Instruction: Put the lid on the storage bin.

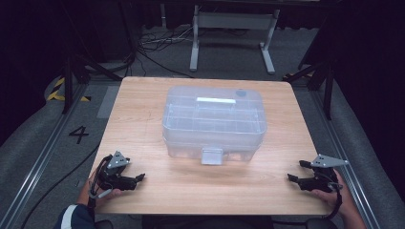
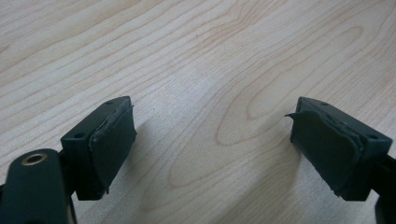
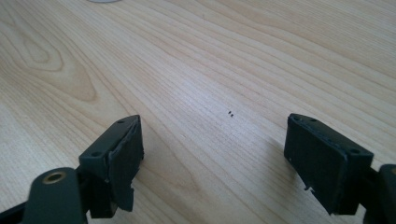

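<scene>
1. The clear, rounded plastic compartment box point(image 1: 214, 121) with its lid closed sits at the middle of the pale wooden surface point(image 1: 143, 119).
2. The left tongs point(image 1: 139, 178) rest near the front left corner, jaws apart, holding nothing.
3. The right tongs point(image 1: 291, 177) rest near the front right corner, jaws wide apart, holding nothing.

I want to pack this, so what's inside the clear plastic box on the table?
Through the shut lid, the clear plastic box shows divider walls forming compartments, with nothing visible in them. The bottom layer is too hazy to tell.
</scene>
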`<state>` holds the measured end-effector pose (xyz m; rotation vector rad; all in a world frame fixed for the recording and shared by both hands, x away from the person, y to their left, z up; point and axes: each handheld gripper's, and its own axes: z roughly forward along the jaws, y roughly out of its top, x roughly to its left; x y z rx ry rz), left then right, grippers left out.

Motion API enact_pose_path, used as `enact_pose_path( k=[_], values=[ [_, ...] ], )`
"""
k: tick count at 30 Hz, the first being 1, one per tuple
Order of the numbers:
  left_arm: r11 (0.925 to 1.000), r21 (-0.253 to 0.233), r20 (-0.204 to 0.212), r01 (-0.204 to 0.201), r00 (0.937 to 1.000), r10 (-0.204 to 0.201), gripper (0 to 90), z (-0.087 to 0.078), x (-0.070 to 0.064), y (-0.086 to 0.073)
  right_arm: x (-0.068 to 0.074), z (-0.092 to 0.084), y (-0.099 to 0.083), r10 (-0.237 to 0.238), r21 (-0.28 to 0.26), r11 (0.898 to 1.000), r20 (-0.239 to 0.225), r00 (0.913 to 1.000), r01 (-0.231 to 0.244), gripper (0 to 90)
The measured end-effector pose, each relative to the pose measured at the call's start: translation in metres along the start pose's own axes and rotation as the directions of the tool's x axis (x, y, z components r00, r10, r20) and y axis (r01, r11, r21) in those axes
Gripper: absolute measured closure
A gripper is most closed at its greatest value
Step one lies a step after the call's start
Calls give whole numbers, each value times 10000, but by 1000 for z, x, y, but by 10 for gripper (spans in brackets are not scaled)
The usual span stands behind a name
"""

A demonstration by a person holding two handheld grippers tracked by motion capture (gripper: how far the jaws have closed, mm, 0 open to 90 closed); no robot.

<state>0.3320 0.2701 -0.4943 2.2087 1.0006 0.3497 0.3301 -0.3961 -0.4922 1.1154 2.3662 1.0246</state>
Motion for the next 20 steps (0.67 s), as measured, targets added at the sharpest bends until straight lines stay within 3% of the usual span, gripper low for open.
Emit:
enact_pose_path(
  k=[20],
  values=[
    [10000,4,44,18,10000,-18,138,0,0,0,0,1,1,103,54,9999,103,9999,-103,166]
  ],
)
